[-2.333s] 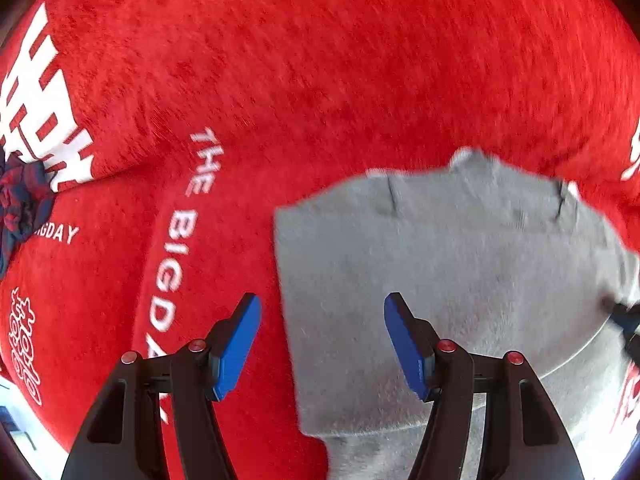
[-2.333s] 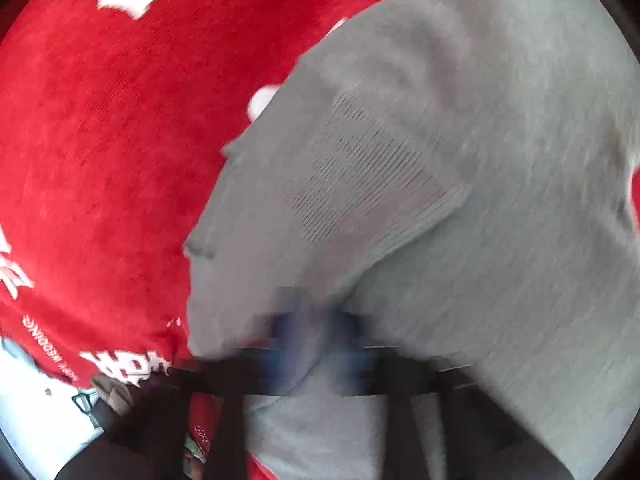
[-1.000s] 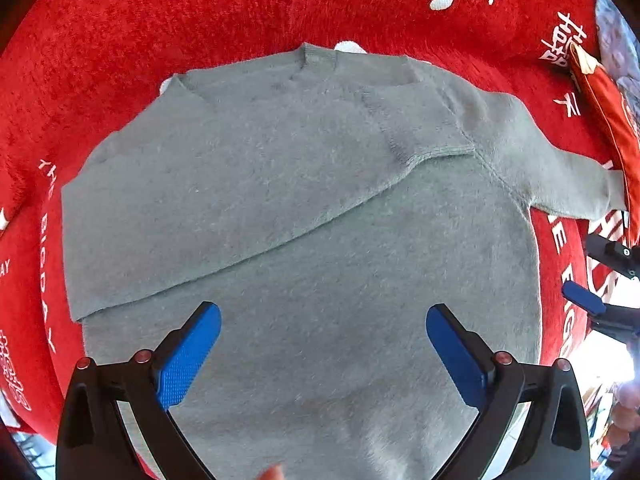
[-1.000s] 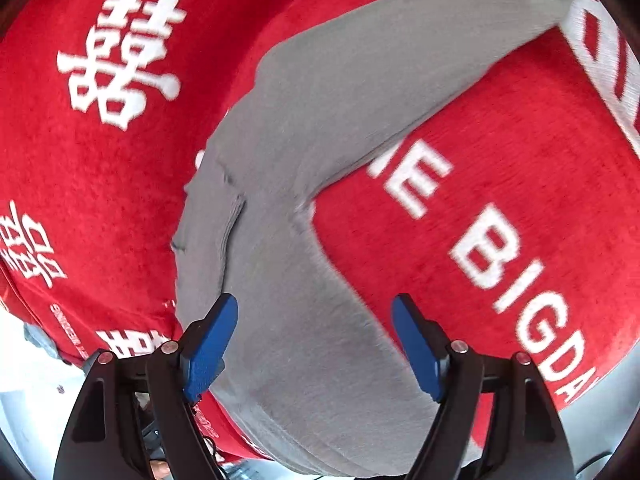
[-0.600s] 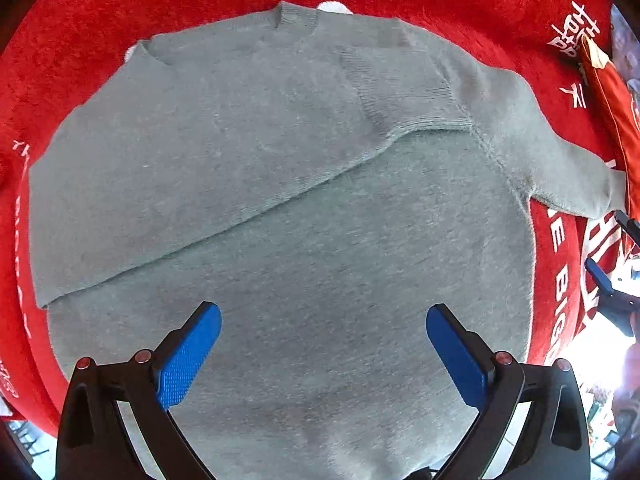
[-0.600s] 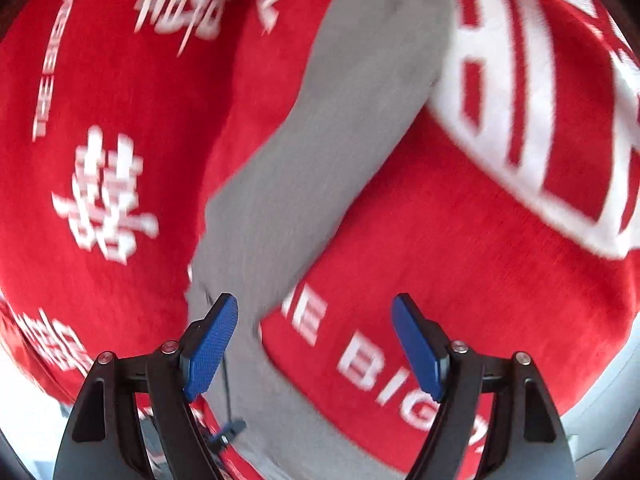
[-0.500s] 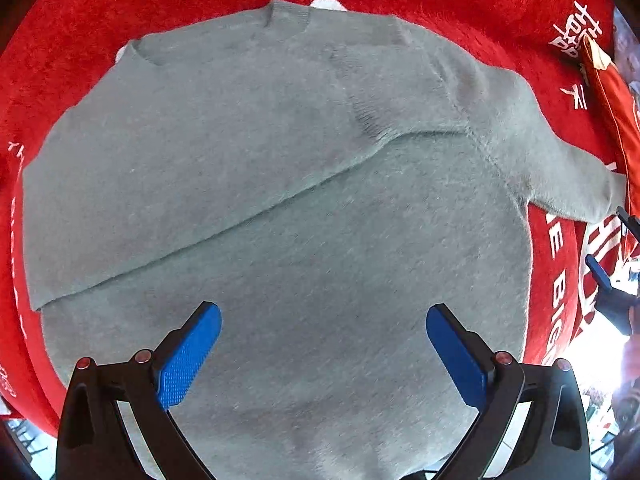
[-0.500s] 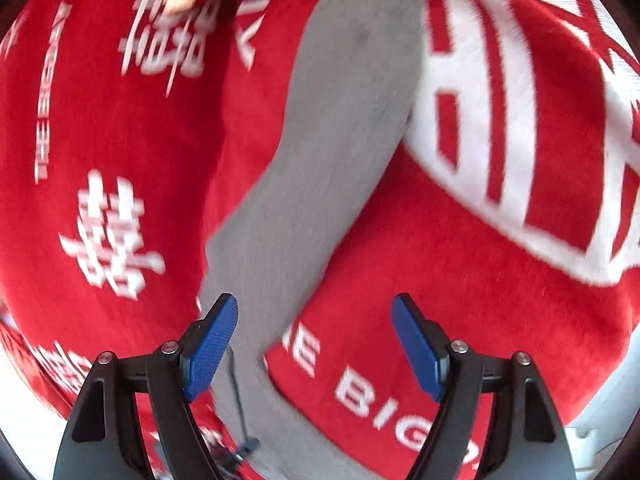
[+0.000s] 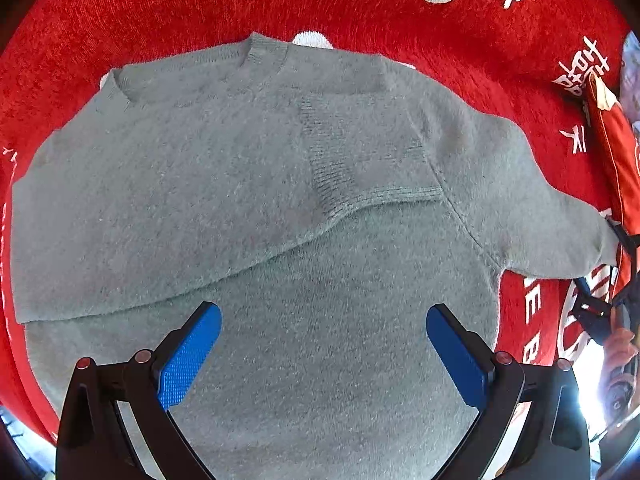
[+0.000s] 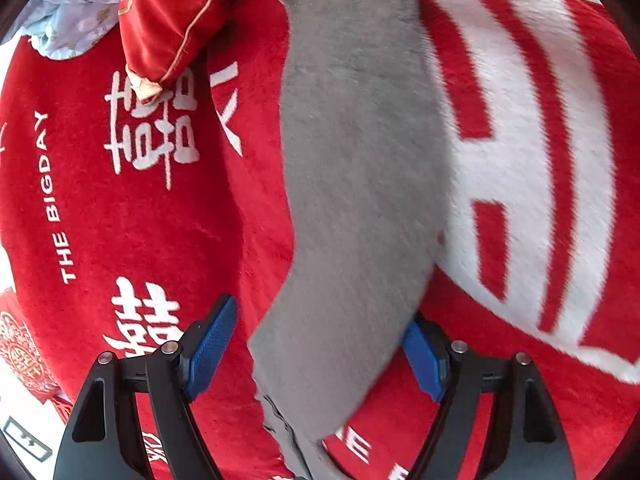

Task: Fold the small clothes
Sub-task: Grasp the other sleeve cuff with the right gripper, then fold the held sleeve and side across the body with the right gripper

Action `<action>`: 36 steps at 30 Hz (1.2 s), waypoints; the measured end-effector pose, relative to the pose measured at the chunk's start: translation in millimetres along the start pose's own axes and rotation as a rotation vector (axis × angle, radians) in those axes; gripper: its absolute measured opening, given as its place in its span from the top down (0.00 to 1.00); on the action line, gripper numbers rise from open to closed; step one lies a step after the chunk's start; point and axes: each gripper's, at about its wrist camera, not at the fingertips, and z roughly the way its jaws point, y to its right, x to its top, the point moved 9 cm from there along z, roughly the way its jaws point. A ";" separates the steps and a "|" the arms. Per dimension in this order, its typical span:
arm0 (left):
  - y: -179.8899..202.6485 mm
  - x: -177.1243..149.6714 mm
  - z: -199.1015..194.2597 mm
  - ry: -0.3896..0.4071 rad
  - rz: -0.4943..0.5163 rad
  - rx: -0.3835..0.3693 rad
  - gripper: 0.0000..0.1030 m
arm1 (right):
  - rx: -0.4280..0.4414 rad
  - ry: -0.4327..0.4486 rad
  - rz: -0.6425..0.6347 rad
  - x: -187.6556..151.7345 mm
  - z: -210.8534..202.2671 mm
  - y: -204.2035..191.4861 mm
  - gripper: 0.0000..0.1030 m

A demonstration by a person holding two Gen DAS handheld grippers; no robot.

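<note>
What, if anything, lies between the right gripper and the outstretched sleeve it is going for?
Nothing visible. The right gripper is open with the grey sleeve already running between its fingers; the red cushion lies off to one side near the cuff.

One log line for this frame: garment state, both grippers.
sweater: flat, one sleeve folded across | left gripper: open above body | right gripper: open around other sleeve | blanket: underneath

Each handheld tool is built alike. The left gripper (image 9: 322, 354), filling the lower part of its frame, has two glossy black angular arms with triangular cut-outs, small round silver-red screw heads near the top of each arm, and bright blue jaws with a fine dotted texture. The right gripper (image 10: 320, 350) shows the same black arms, screws and blue jaws.
</note>
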 end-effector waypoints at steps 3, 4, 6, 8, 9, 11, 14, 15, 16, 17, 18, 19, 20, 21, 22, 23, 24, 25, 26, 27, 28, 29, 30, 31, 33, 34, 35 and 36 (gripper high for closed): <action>-0.9 1.4 2.7 0.002 -0.011 -0.012 0.00 | 0.059 0.016 0.069 10.5 2.5 -2.5 0.20; -3.7 2.2 3.8 0.004 -0.014 -0.011 0.00 | 0.066 0.013 0.087 12.0 4.5 -2.7 0.20; -15.4 1.2 0.4 0.009 -0.025 -0.003 0.00 | 0.063 0.008 0.105 12.9 7.7 -3.9 0.26; -23.0 -0.1 -1.1 0.014 -0.033 0.015 0.00 | 0.073 -0.004 0.102 11.2 11.2 -9.1 0.65; -26.8 -0.3 -0.7 0.010 -0.033 0.023 0.00 | 0.070 -0.012 0.091 9.2 13.5 -12.2 0.93; -34.2 -2.8 -1.5 0.007 -0.025 0.038 0.00 | 0.094 -0.008 0.059 6.2 14.5 -23.4 0.94; -45.3 -3.0 -7.0 0.033 -0.007 0.084 0.00 | 0.145 -0.032 -0.023 -6.5 18.2 -53.9 0.94; -49.9 -3.1 -8.9 0.042 -0.004 0.102 0.00 | 0.155 -0.049 -0.053 -12.2 20.5 -63.5 0.94; -53.1 -4.1 -10.3 0.048 -0.004 0.112 0.00 | 0.161 -0.069 -0.095 -19.5 23.7 -76.2 0.94; -59.5 -4.6 -12.4 0.053 -0.006 0.120 0.00 | 0.168 -0.090 -0.140 -27.7 27.5 -89.8 0.94; -64.7 -4.8 -13.8 0.059 -0.010 0.128 0.00 | 0.176 -0.113 -0.191 -38.5 31.7 -105.4 0.94; -71.7 -8.7 -16.0 0.063 -0.013 0.134 0.00 | 0.184 -0.140 -0.245 -51.1 37.2 -122.0 0.94; -77.7 -9.4 -17.7 0.068 -0.017 0.144 0.00 | 0.191 -0.170 -0.301 -65.1 44.2 -139.3 0.94; -84.9 -10.0 -20.3 0.072 -0.019 0.153 0.00 | 0.197 -0.194 -0.343 -77.4 49.2 -151.4 0.94; -92.0 -10.7 -22.5 0.078 -0.024 0.172 0.00 | 0.201 -0.233 -0.409 -97.9 57.7 -168.5 0.94; -98.3 -11.7 -24.4 0.084 -0.027 0.189 0.00 | 0.201 -0.261 -0.458 -113.7 63.5 -178.8 0.94; -106.6 -12.9 -27.2 0.092 -0.031 0.208 0.00 | 0.195 -0.298 -0.532 -135.7 71.9 -192.1 0.94; -113.3 -15.1 -29.5 0.097 -0.033 0.216 0.00 | 0.184 -0.332 -0.603 -156.9 79.0 -201.3 0.94; -123.4 -18.6 -33.5 0.104 -0.037 0.223 0.00 | 0.164 -0.381 -0.704 -187.1 89.8 -211.4 0.94; -132.5 -20.9 -36.3 0.111 -0.043 0.231 0.00 | 0.150 -0.416 -0.772 -210.0 96.6 -214.5 0.94; -138.0 -22.7 -37.8 0.114 -0.047 0.236 0.00 | 0.129 -0.459 -0.845 -235.9 105.5 -216.3 0.94; -144.8 -23.9 -38.9 0.116 -0.053 0.240 0.00 | 0.109 -0.503 -0.909 -261.3 114.4 -215.3 0.94; -152.6 -26.5 -40.0 0.117 -0.061 0.246 0.00 | 0.086 -0.549 -0.963 -287.0 124.3 -211.2 0.94; -168.7 -31.9 -45.7 0.117 -0.072 0.254 0.00 | 0.064 -0.588 -0.999 -308.3 133.5 -205.2 0.94; -186.6 -38.2 -47.4 0.116 -0.098 0.264 0.00 | 0.013 -0.667 -1.038 -347.0 153.0 -186.5 0.94; -186.5 -40.0 -43.8 0.116 -0.108 0.266 0.00 | -0.019 -0.692 -1.045 -359.7 161.2 -176.4 0.94; -191.1 -41.4 -41.5 0.115 -0.121 0.265 0.00 | -0.056 -0.715 -1.048 -371.4 169.6 -163.2 0.94; -197.4 -42.6 -40.7 0.114 -0.134 0.265 0.00 | -0.092 -0.737 -1.046 -381.3 177.5 -149.6 0.94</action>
